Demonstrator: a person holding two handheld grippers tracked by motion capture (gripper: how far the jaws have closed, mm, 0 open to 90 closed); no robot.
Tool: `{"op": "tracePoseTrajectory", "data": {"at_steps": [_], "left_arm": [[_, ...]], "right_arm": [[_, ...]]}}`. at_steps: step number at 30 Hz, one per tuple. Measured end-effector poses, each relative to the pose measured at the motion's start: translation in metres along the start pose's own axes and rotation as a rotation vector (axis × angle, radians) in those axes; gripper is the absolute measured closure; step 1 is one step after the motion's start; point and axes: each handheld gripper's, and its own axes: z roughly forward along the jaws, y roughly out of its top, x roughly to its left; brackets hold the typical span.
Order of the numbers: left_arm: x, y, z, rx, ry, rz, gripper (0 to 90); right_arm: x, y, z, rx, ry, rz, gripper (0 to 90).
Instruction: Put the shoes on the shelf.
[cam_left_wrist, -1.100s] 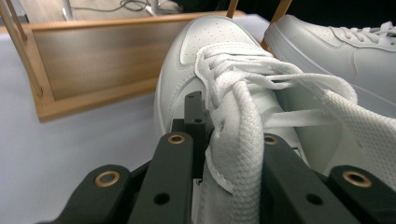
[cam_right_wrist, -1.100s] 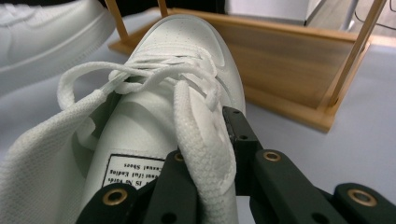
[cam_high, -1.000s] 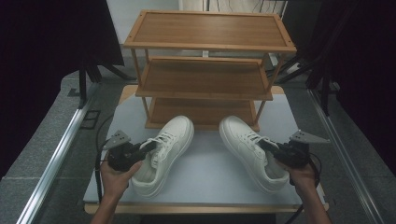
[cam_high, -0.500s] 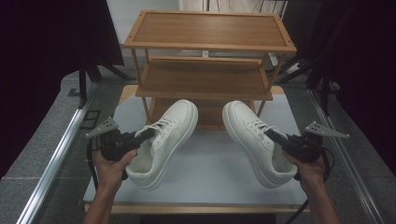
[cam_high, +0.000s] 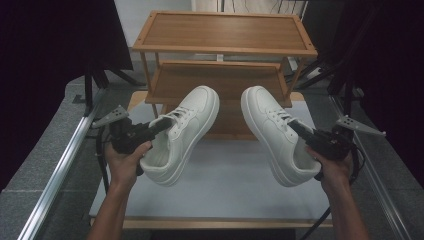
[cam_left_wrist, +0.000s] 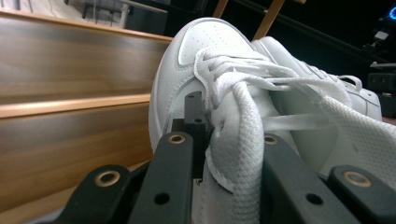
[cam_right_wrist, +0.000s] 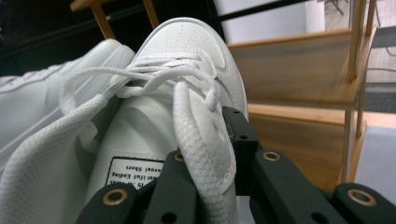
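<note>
Right now my left gripper's fingers are pinched on the side wall of the left shoe beside the laces, one finger inside the opening and one outside. The right gripper's fingers pinch the right shoe the same way. Both shoes hang above the table, apart from each other, in front of the wooden rack.

What worries me is the hold itself: I only have a thin strip of soft upper near each heel end, so the long toe end could swing or sag, and the wall could slip out of the fingers. A swinging toe could also knock a shelf edge as I go in.

Each shoe's long axis runs heel to toe, with the heel toward me. Both toes point at the rack, the left one leaning right and the right one leaning left.
</note>
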Motion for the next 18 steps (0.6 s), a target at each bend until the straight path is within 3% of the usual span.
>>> {"op": "tracePoseTrajectory", "data": {"at_steps": [7,12,18], "left_arm": [[0.000,0.012,0.014,-0.024,-0.002,-0.018,82.4],[0.002,0.018,0.026,-0.014,-0.013,-0.042,82.4],[0.006,0.028,0.043,-0.016,0.013,-0.059,82.3]], "right_arm": [[0.005,0.012,0.009,-0.026,0.001,0.019,83.8],[0.005,0.018,0.019,-0.033,-0.042,0.034,83.8],[0.001,0.026,0.032,-0.040,-0.073,0.080,83.7]]}}
